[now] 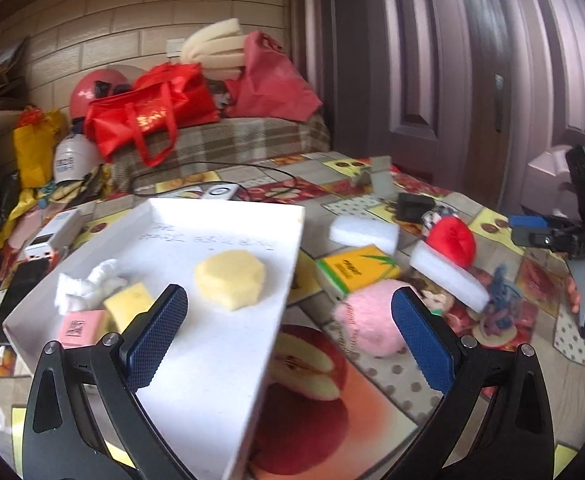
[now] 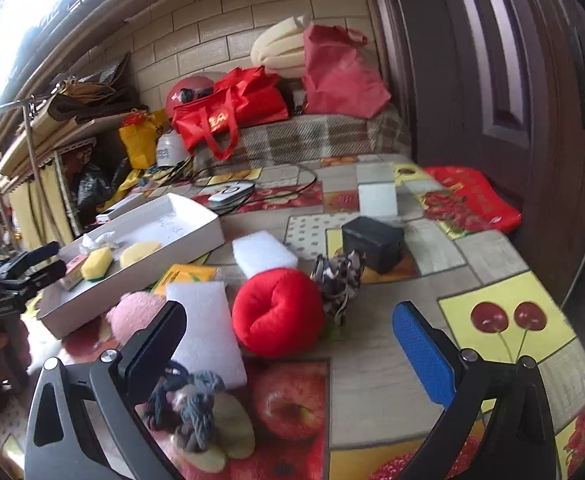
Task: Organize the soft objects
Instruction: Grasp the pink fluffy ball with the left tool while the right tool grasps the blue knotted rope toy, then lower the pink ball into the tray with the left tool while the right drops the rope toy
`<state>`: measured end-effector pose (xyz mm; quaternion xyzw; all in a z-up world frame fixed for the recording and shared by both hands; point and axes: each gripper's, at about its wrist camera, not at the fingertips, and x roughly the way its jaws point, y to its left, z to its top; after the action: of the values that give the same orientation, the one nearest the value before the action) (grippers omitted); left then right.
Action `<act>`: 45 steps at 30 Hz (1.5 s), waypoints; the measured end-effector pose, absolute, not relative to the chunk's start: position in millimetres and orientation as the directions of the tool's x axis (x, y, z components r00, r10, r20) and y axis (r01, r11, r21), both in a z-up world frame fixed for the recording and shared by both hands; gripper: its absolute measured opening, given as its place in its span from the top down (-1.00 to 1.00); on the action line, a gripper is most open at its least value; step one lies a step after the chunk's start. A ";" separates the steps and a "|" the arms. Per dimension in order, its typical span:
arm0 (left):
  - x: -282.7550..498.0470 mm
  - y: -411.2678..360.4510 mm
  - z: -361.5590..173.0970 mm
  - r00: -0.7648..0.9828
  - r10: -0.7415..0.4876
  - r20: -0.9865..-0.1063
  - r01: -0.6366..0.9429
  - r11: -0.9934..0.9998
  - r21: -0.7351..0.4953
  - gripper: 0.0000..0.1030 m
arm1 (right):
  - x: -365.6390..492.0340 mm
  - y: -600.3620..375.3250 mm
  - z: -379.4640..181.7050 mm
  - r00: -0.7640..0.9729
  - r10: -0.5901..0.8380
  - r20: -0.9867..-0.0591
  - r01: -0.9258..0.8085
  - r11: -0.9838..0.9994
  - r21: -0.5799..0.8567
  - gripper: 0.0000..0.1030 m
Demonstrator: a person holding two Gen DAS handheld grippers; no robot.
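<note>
A white tray [image 1: 228,360] [image 2: 196,236] holds a pale yellow foam piece [image 1: 230,278], a yellow sponge [image 1: 128,304] [image 2: 96,263], a pink packet [image 1: 80,328] and a white cloth [image 1: 88,286]. My left gripper [image 1: 288,336] is open and empty over the tray's right edge. To its right lie a pink plush [image 1: 370,322], white foam blocks [image 1: 364,232] [image 2: 208,332] and a red plush [image 1: 452,242]. My right gripper [image 2: 288,348] is open and empty, with the red plush [image 2: 278,312] between its fingers. A grey yarn toy [image 2: 190,408] lies by its left finger.
A yellow box [image 1: 352,268], a black box [image 2: 372,244] and a patterned fabric piece [image 2: 338,280] lie on the fruit-print tablecloth [image 2: 372,380]. Cables and a white device [image 2: 232,194] are further back. Red bags [image 1: 152,116] sit on a plaid seat. A dark door [image 2: 492,80] stands right.
</note>
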<state>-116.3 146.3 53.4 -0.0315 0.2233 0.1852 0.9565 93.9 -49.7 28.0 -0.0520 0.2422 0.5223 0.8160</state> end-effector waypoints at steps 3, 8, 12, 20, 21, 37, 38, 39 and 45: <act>-90.2 123.2 48.1 0.816 0.274 -0.509 -0.282 0.957 0.063 -0.99 | 84.6 -50.9 25.2 0.248 0.834 -0.493 -0.916 0.368 0.161 -1.00; -52.8 111.2 38.9 0.756 0.267 -0.598 -0.266 0.960 0.092 -0.99 | 38.6 -18.0 14.4 0.215 0.763 -0.609 -0.965 0.263 -0.011 -1.00; -32.6 112.8 28.3 0.702 0.265 -0.661 -0.269 0.958 0.099 -0.99 | 26.7 10.9 -5.3 0.202 0.662 -0.722 -0.973 0.222 -0.068 -0.69; -31.7 125.3 24.1 0.700 0.196 -0.686 -0.263 0.965 0.008 -0.20 | 28.6 0.4 -7.2 0.145 0.661 -0.736 -0.982 0.190 -0.023 0.48; -35.9 122.9 27.9 0.718 0.208 -0.665 -0.265 0.964 0.015 -0.19 | 28.1 -3.4 -5.5 0.153 0.670 -0.727 -0.980 0.196 -0.025 0.50; -121.2 117.2 67.9 0.831 0.476 -0.288 -0.491 0.871 0.023 -0.22 | 42.5 -51.7 40.4 0.462 0.811 -0.359 -0.870 0.493 -0.006 0.49; -120.7 117.0 68.0 0.831 0.477 -0.287 -0.491 0.871 0.026 -0.22 | 41.3 -48.1 40.0 0.453 0.815 -0.361 -0.876 0.483 -0.008 0.49; -119.8 116.5 67.7 0.830 0.478 -0.287 -0.491 0.871 0.029 -0.22 | 40.0 -43.6 39.2 0.442 0.819 -0.366 -0.882 0.472 -0.009 0.49; -122.2 116.4 65.8 0.827 0.483 -0.287 -0.498 0.867 0.024 -0.22 | 29.8 -16.9 33.8 0.386 0.831 -0.401 -0.911 0.412 -0.023 0.49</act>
<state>-122.2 116.4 65.8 -0.0258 0.1431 0.2567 0.9555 29.8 -16.9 33.8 -0.1206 0.1662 0.5285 0.8237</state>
